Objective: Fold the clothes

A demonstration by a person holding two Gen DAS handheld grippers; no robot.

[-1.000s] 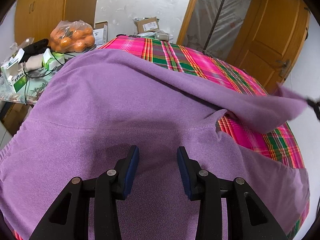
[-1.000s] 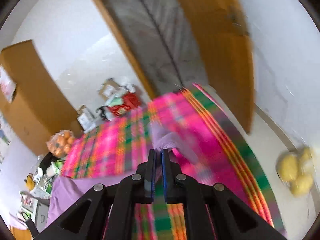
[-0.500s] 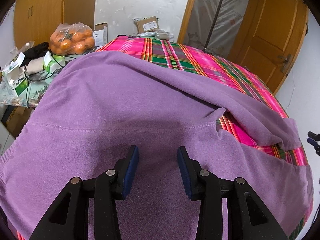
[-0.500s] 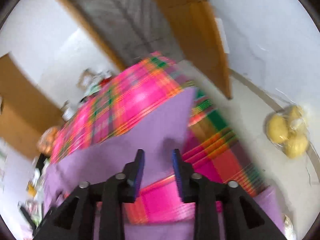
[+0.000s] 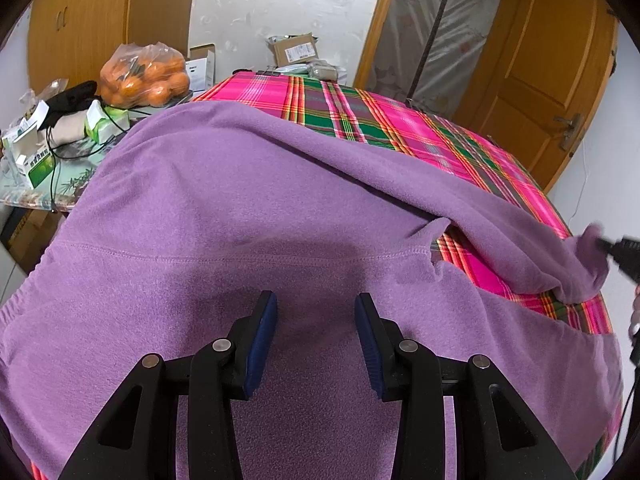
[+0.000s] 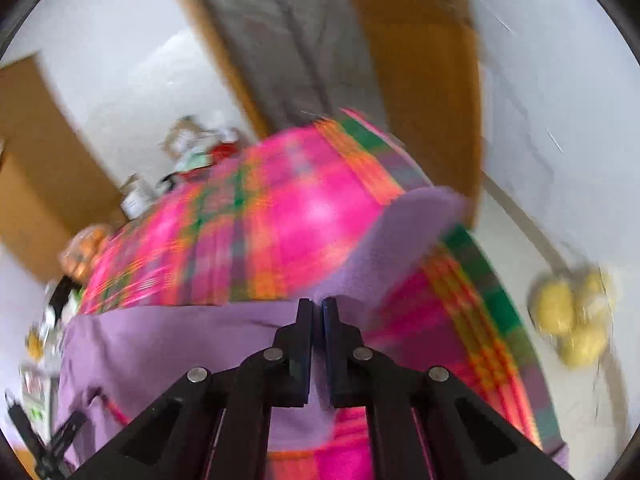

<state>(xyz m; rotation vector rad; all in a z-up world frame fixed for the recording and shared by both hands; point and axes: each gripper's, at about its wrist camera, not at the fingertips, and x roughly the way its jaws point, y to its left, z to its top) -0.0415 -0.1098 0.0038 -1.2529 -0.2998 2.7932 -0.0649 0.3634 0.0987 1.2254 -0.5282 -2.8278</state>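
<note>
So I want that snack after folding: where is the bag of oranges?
In the left wrist view the bag of oranges sits upper left, beyond the purple garment, beside the wooden wardrobe and a white box.

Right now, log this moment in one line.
left gripper: open over purple garment | right gripper: just closed on sleeve end

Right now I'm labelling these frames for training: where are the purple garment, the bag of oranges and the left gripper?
purple garment (image 5: 224,208): left wrist view, on its broad body.
bag of oranges (image 5: 146,76): left wrist view, on the fruit.
left gripper (image 5: 316,316): left wrist view, between its fingertips.
</note>
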